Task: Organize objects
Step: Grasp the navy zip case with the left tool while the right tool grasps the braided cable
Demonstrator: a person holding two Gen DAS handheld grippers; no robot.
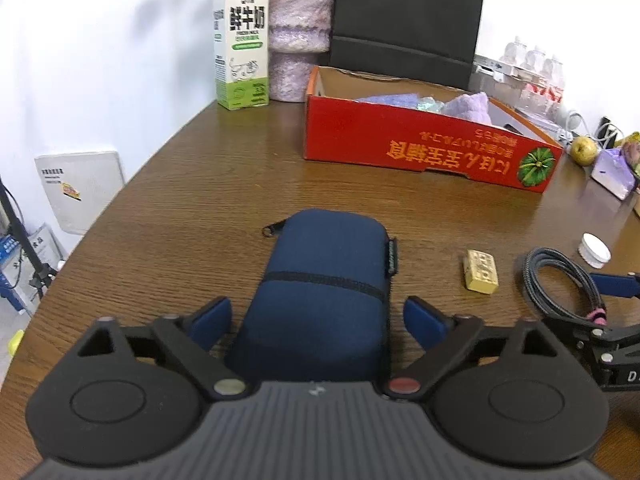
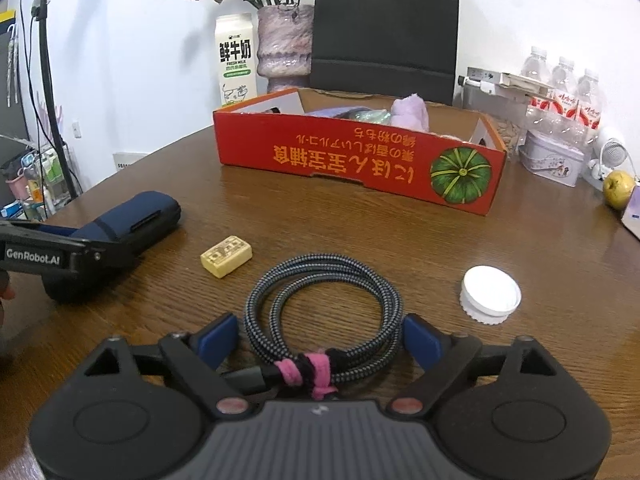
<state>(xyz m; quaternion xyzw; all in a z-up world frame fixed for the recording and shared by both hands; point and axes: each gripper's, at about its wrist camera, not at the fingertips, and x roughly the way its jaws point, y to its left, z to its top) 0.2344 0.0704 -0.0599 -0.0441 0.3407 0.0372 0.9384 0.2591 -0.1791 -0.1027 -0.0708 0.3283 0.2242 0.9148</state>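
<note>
**Desk editor:** Wood-grain table (image 2: 540,240), white wall behind. What sits nearest each lens?

**Photographer:** The left gripper (image 1: 318,316) stands with its tongs apart, straddling a navy zip pouch (image 1: 324,280) that lies flat, one end between the blue pads; the pads look clear of its sides. The right gripper (image 2: 320,334) is likewise spread, around a coiled braided cable (image 2: 324,300) bound with a pink tie (image 2: 310,368). No pad presses on it.

**Desk editor:** And to do the step well?

**Photographer:** Judging by the layout, both items are about to be picked up. The pouch is soft and rounded, so a squeeze across its middle, below the dark band, should hold best. The cable is springy; closing near the tie would probably keep the loops together.

**Desk editor:** Farther out?

**Photographer:** A small yellow block (image 2: 226,258) lies between pouch and cable, and a white ridged cap (image 2: 490,294) sits right of the cable. Beyond them is the likely destination, a red cardboard box (image 2: 360,164) with a pumpkin print, already holding lilac cloth (image 2: 410,114). Behind it stand a milk carton (image 2: 236,60), a purple vase (image 2: 284,44) and a black paper bag (image 2: 384,28).
</note>
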